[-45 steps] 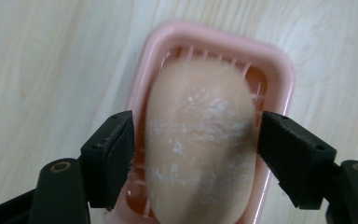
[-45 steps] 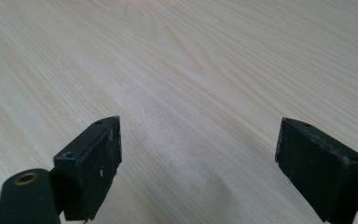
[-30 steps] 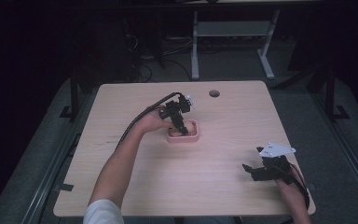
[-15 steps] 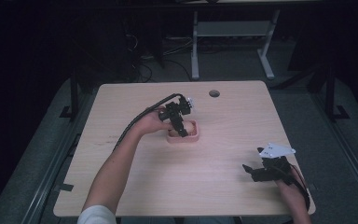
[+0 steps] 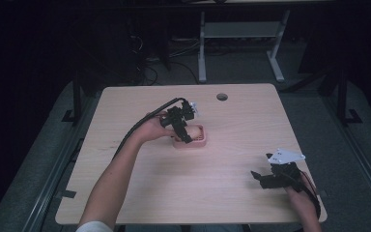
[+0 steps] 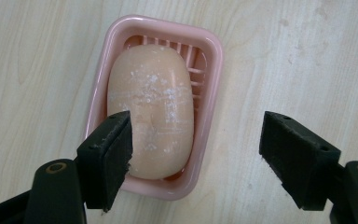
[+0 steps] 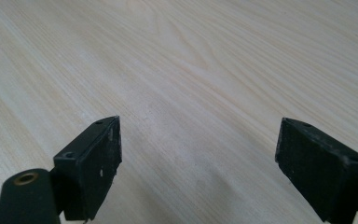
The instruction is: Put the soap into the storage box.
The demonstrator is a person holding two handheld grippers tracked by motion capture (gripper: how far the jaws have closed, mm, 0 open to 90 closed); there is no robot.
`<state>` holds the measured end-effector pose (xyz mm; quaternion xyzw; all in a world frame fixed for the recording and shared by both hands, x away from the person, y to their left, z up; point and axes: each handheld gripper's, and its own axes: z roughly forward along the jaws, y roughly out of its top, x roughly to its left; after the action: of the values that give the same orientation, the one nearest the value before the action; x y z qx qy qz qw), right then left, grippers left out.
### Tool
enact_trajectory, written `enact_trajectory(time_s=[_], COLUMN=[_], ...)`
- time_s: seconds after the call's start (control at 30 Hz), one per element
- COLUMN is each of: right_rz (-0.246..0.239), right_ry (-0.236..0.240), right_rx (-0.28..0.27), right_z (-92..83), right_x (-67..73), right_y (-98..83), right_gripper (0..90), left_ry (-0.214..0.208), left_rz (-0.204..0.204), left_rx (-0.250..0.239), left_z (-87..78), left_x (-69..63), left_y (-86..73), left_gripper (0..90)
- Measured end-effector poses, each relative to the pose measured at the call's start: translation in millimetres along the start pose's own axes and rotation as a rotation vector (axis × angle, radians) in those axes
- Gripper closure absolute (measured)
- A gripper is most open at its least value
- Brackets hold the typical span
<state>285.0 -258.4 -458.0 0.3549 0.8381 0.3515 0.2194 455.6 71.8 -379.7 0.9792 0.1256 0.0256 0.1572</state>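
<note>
Pale wood table (image 5: 140, 198) takes up most of the high view, with a small round hole (image 5: 221, 96) near its far edge and dark floor all around it.

Next down in size, the person's left forearm (image 5: 113, 181) comes in from the bottom and reaches to about the middle of the table, where the left gripper (image 5: 186, 134) sits right over a pink soap dish (image 5: 201, 142). The right gripper (image 5: 258, 178) is well apart from all that, down near the front right corner, with its grey three-cornered plate on top.

In the left gripper view the soap dish (image 6: 213, 88) is a rounded pink tray with ribs in the bottom, and a peach bar of soap (image 6: 151, 105) lies in it, a bit scuffed with white marks. The left gripper (image 6: 196, 156) has its jaws spread wide and isn't gripping anything; one jaw sits in front of the near end of the soap, the other is out over bare wood beside the dish.

The right gripper (image 7: 198, 161) is spread wide too, nothing between its jaws, just wood grain under it.
</note>
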Motion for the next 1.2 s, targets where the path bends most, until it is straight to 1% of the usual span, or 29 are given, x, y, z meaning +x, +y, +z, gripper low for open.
enact_trajectory(time_s=[0.1, 0.2, 0.27, 0.3, 0.37, 0.47, 0.6, 0.8, 0.83, 0.9, 1.1, 1.13, 1.2], right_rz=[-0.009, 0.0, -0.001, 0.0, 0.0, -0.002, 0.009, 0.015, 0.013, 0.012, 0.014, 0.015, 0.017], right_ry=[-0.003, -0.004, -0.005, -0.005, -0.007, -0.012, -0.019, -0.024, -0.026, -0.027, -0.028, -0.029, -0.031], right_rx=[0.005, 0.005, 0.005, 0.007, 0.006, 0.005, 0.002, -0.002, -0.002, -0.001, 0.0, 0.0, 0.0], right_z=[0.5, 0.7, 0.6, 0.6, 0.7, 0.0, -1.4, -1.7, -1.9, -2.0, -1.9, -1.8, -1.5], right_x=[0.1, 1.1, 1.1, 1.2, 1.0, 0.3, -0.8, -1.6, -1.3, -1.1, -0.7, -0.7, -0.7], right_y=[0.0, 0.2, 0.3, 0.3, 0.3, 0.1, -0.4, -0.9, -0.7, -0.6, -0.7, -0.7, -0.8], right_gripper=[13.8, 13.8, 13.8, 13.8, 13.8, 13.8, 13.8, 13.8, 13.8, 13.8, 13.8, 13.8, 13.8], left_ry=[-0.004, 0.0, 0.008, 0.005, 0.006, 0.006, 0.006, 0.007, 0.012, 0.008, 0.014, 0.021, 0.023], left_rz=[-0.003, -0.002, 0.002, -0.007, -0.008, -0.009, -0.019, -0.02, -0.016, -0.022, -0.022, -0.02, -0.022], left_rx=[0.005, 0.009, 0.001, -0.007, -0.012, -0.005, -0.012, 0.005, 0.001, -0.009, -0.008, -0.004, -0.013], left_z=[-1.9, -3.5, -5.0, -5.7, -6.9, -7.6, -9.1, -7.4, -7.7, -8.5, -11.4, -12.0, -13.8], left_x=[-1.5, -4.9, -7.1, -8.3, -10.0, -12.4, -15.2, -18.9, -21.3, -23.6, -29.4, -30.5, -32.4], left_y=[-2.4, -4.2, -5.8, -6.9, -9.5, -13.8, -19.3, -24.1, -25.3, -26.6, -32.7, -33.6, -36.1], left_gripper=[25.6, 25.5, 25.5, 25.5, 25.6, 25.6, 25.6, 25.6, 25.6, 25.6, 25.5, 25.5, 25.6])
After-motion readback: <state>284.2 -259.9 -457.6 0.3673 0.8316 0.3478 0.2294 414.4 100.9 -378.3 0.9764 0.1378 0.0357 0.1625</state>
